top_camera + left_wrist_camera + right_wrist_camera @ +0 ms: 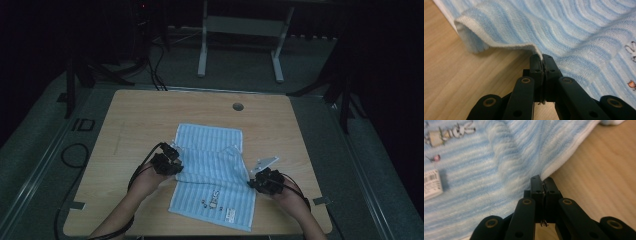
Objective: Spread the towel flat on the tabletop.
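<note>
A light blue striped towel (212, 170) lies partly folded on the wooden table (140, 120). My left gripper (170, 164) is at the towel's left edge, and my right gripper (260, 181) is at its right edge. In the left gripper view the towel (564, 32) has its white hem pinched between the shut jaws of my left gripper (542, 58), and the hem curls up to the left. In the right gripper view my right gripper (542, 179) is shut on the white edge of the towel (486, 177). A white label (431, 183) and printed letters sit on the cloth.
A round cable hole (238, 106) is in the table's far side. Beyond the table stands a white metal frame (240, 35) on the dark floor. Black cables (75, 155) trail left of the table.
</note>
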